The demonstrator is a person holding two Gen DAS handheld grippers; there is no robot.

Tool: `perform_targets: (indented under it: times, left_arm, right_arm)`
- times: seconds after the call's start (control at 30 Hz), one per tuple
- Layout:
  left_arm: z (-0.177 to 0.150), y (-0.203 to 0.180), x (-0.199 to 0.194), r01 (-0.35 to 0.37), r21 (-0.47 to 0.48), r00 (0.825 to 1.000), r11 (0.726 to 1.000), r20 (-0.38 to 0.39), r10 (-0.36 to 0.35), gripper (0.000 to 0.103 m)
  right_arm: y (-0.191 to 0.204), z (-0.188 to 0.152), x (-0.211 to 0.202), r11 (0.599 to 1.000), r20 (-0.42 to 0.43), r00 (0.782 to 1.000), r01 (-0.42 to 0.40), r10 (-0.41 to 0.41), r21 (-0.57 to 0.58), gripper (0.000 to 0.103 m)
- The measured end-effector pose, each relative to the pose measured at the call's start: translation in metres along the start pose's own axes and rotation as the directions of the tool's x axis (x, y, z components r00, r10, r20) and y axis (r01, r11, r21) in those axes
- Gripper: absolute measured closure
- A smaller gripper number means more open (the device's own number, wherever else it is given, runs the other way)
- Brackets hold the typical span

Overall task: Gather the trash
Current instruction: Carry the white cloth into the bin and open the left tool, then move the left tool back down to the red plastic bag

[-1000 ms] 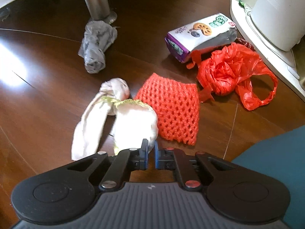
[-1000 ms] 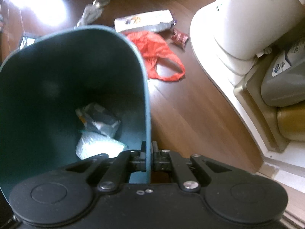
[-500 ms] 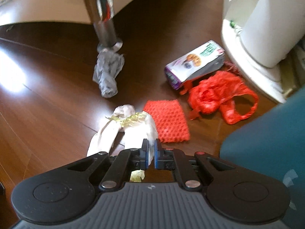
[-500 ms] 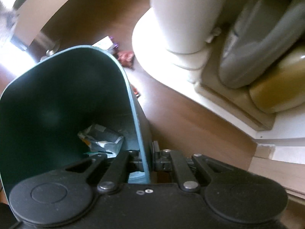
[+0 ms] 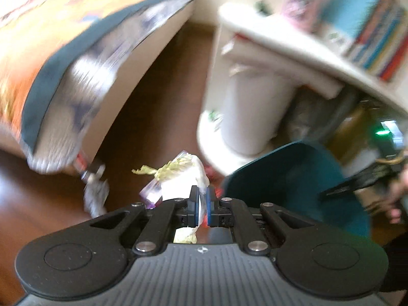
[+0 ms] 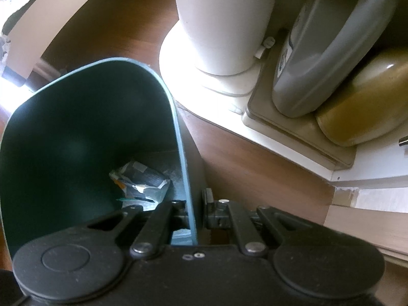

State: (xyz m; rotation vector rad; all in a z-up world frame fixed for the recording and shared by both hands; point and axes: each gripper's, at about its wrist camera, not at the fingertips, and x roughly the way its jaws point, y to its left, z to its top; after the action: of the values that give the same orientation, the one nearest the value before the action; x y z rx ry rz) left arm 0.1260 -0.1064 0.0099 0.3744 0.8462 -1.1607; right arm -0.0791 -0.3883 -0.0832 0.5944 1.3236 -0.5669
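My left gripper (image 5: 201, 205) is shut on a crumpled white wrapper with a yellow-green frill (image 5: 182, 178) and holds it up off the floor, just left of the teal bin (image 5: 293, 178). My right gripper (image 6: 195, 211) is shut on the rim of the teal bin (image 6: 176, 127), one finger inside and one outside. Crumpled grey and white trash (image 6: 140, 181) lies at the bin's bottom. In the left wrist view a grey crumpled wad (image 5: 95, 196) lies on the floor at left; the view is motion-blurred.
A white pedestal with a round base (image 6: 219, 25) stands right behind the bin, also in the left wrist view (image 5: 250, 117). Grey and tan containers (image 6: 318, 58) sit on a low shelf at right. A patterned bed edge (image 5: 63, 58) hangs at left above the dark wooden floor (image 6: 242, 158).
My left gripper has lifted the white wrapper off the floor and swung up toward the bin. The right gripper has tilted and shifted the bin closer to the pedestal.
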Motion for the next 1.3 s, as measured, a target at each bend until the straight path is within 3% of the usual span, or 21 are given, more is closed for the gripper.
perform_targets:
  times: [0.13,0.27,0.37,0.6,0.77,1.3]
  left_arm:
    - [0.011,-0.039,0.002,0.091,0.07,0.996,0.993,-0.001,-0.091,0.098]
    - [0.007,-0.081,0.037,0.173,0.118,0.984,0.978,-0.072,-0.165,0.098]
    - [-0.001,-0.105,0.073,0.192,0.128,0.974,0.973,-0.15,-0.173,0.098]
    - [-0.019,-0.124,0.14,0.182,0.101,0.946,0.978,-0.291,-0.146,0.098]
    - [-0.027,-0.129,0.161,0.164,0.09,0.93,0.982,-0.348,-0.123,0.098]
    - [-0.02,-0.135,0.163,0.159,0.064,0.929,0.985,-0.346,-0.128,0.098]
  right_arm:
    - [-0.001,-0.002,-0.013,1.0,0.032,0.999,0.009,-0.009,-0.016,0.095]
    - [-0.01,-0.006,-0.022,0.999,0.051,0.998,0.021,-0.022,0.029,0.093]
    - [-0.01,-0.009,-0.026,0.999,0.054,0.998,0.007,-0.009,0.041,0.091]
    - [0.0,-0.011,-0.032,1.0,0.09,0.996,-0.006,0.007,-0.009,0.09]
    - [-0.002,-0.011,-0.031,1.0,0.095,0.995,-0.01,0.01,-0.002,0.091]
    - [-0.016,-0.008,-0.024,0.998,0.078,0.997,-0.028,0.024,0.048,0.091]
